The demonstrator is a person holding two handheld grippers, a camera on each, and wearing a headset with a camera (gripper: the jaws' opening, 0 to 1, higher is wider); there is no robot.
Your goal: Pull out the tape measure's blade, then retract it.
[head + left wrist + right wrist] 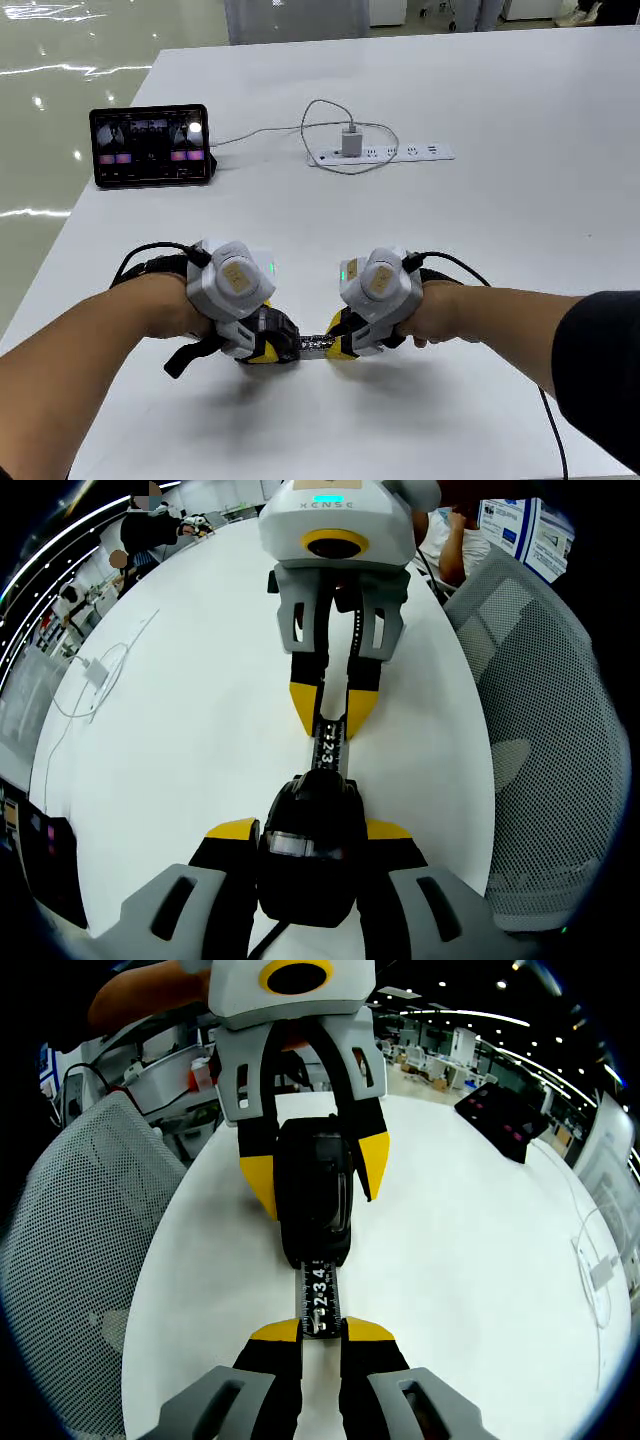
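While my left gripper (310,830) is clamped across the black tape measure (314,1195) and my right gripper (320,1329) is pinched tight on the tip of its blade (320,1295), only a short stretch of numbered blade spans the gap between the two. All this sits low over the white table (480,230), near the edge closest to me. Whether the case touches the top I cannot tell.

I judge the pull-out has barely begun. To do it well, I should hold the left grip firm so the case cannot twist. The right hand should draw straight away along the blade's own line, level with the mouth of the case, so the blade neither kinks nor slips from my pinch. For the return I should walk the right hand back slowly rather than let go, since a spring would probably snap the blade home.

The case is the one holder here, and the rest of the blade is, I take it, coiled inside. The tablet (150,145) and power strip (385,153) lie well apart on the far side.
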